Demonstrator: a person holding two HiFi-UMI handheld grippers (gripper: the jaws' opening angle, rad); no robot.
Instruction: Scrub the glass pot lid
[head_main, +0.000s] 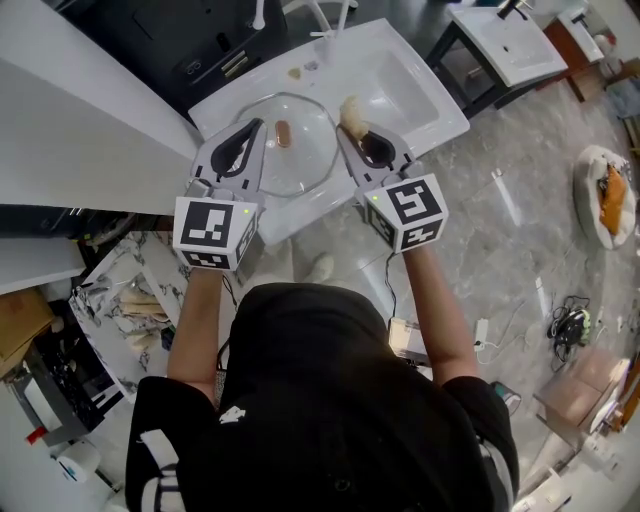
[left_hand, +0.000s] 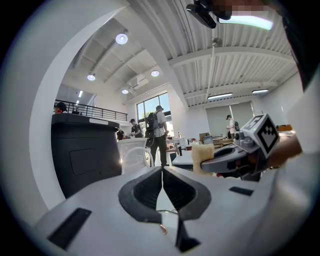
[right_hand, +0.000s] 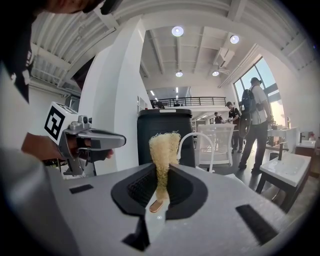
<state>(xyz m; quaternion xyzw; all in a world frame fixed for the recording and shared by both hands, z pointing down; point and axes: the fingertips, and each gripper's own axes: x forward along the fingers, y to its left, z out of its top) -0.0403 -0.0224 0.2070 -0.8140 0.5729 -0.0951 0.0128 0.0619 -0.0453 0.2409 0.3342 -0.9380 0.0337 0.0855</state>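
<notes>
The round glass pot lid (head_main: 303, 162) with a copper knob (head_main: 283, 132) hangs over the white sink (head_main: 405, 85). My left gripper (head_main: 257, 126) is shut on the lid's left rim. In the left gripper view its jaws (left_hand: 162, 172) meet, with a thin glass edge showing just below them. My right gripper (head_main: 347, 122) is shut on a yellow sponge (head_main: 350, 108) at the lid's right edge. The sponge (right_hand: 164, 147) stands up between the pads, and the knob (right_hand: 156, 205) shows below. Each gripper sees the other: the right gripper (left_hand: 220, 162) and the left gripper (right_hand: 117, 141).
A white faucet (head_main: 330, 15) rises at the sink's far edge. A tall black cabinet (left_hand: 85, 155) stands behind the sink. A second white basin (head_main: 510, 40) stands far right, and a marbled slab (head_main: 130, 290) lies low at the left. People stand in the background (right_hand: 252, 120).
</notes>
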